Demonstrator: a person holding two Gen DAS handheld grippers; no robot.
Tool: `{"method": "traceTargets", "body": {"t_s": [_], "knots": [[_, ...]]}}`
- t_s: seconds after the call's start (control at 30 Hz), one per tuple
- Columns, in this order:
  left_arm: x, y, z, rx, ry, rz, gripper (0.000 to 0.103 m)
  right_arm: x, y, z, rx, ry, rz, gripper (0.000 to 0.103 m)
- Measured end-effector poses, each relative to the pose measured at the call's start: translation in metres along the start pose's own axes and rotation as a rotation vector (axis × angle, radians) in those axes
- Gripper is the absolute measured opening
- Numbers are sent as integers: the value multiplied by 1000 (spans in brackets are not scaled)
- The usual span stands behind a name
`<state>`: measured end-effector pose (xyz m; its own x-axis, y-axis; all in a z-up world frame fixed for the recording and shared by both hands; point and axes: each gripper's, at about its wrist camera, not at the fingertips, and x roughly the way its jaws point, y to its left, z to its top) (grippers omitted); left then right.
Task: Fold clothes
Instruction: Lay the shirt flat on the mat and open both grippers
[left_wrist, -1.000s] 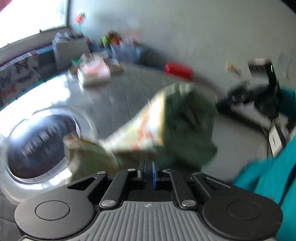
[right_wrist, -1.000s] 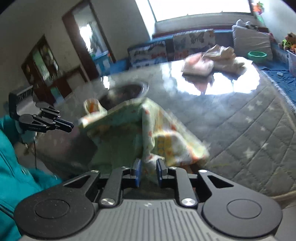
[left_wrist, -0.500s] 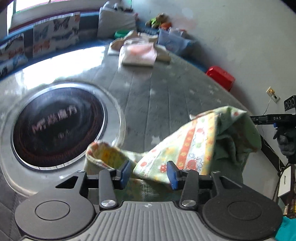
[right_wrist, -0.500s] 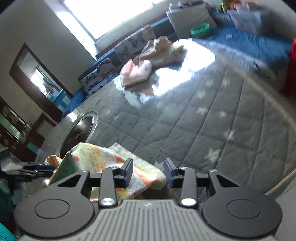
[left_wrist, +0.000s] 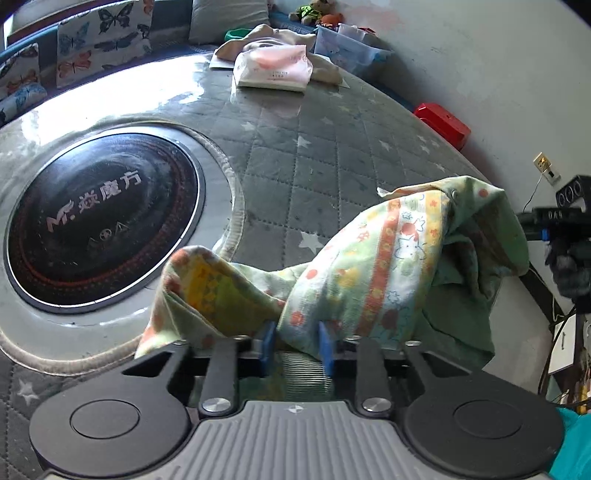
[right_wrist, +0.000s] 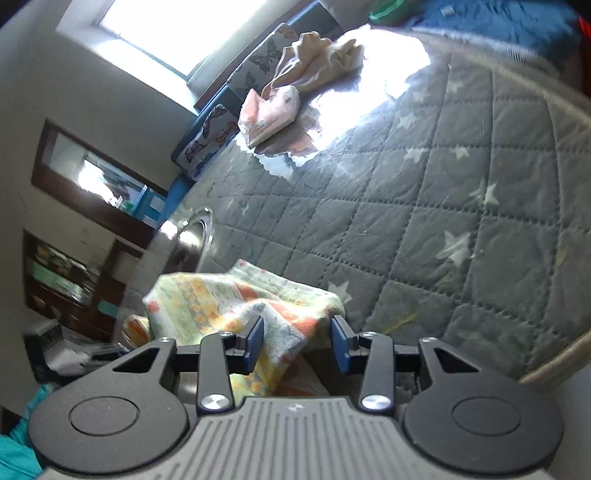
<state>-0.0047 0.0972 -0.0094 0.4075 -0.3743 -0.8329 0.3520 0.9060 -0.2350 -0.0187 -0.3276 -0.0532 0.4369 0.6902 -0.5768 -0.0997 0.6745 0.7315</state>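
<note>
The cloth (left_wrist: 384, 258) is pale green with orange and yellow printed stripes. The quilted bench cover (right_wrist: 424, 206) is grey with white stars.

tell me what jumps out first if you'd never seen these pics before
The brightly patterned garment grabs the eye, bunched up right in front of both grippers on the grey quilted star-print cover. To its left sits a big round black induction cooktop set into the surface. At the far edge, a pink tissue pack lies beside a beige heap of cloth in glaring sunlight.
</note>
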Motion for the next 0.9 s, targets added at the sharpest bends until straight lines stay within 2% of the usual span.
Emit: {"method": "traceTargets", "body": {"t_s": [0.2, 0.33, 0.5, 0.73, 0.83, 0.9], "knots": [[-9, -4, 2, 33, -34, 15, 14, 6, -22, 8, 161, -4, 68, 38], [-18, -12, 3, 81, -74, 39, 10, 16, -19, 13, 144, -17, 45, 13], [-32, -18, 18, 137, -154, 81, 8, 10, 10, 32, -3, -91, 14, 6], [-24, -10, 82, 184, -345, 237, 7, 2, 66, 74, -255, -293, -41, 3], [-20, -6, 111, 203, -429, 307, 8, 2, 80, 89, -326, -422, -92, 3], [-14, -1, 125, 200, -460, 340, 13, 14, 80, 96, -342, -444, -170, 5]]}}
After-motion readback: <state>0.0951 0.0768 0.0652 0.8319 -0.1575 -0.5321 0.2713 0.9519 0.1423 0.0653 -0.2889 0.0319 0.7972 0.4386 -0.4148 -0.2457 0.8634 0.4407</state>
